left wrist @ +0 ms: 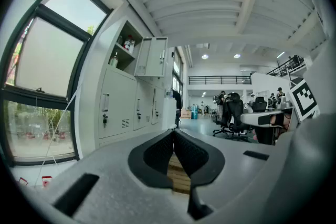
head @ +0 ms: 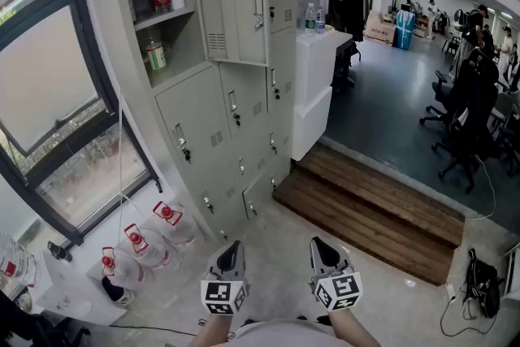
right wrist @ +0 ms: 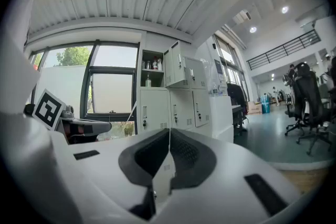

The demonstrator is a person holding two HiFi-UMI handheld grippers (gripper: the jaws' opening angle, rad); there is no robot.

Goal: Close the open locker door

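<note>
A grey bank of lockers (head: 213, 119) stands against the left wall. Its top-left compartment (head: 162, 20) is open, with bottles on two shelves inside. The open locker door (head: 230, 4) swings out to the right, edge-on to me. Both gripper views show the same door ajar, the open locker door (left wrist: 151, 57) and the open locker door (right wrist: 172, 65). My left gripper (head: 231, 254) and right gripper (head: 322, 252) are low in the head view, well short of the lockers. Each is shut with nothing between its jaws.
Large water jugs with red caps (head: 140, 246) lie on the floor left of the lockers. A white counter (head: 318, 85) stands right of the lockers, then a wooden step (head: 366, 207). Office chairs (head: 463, 126) and people fill the far right.
</note>
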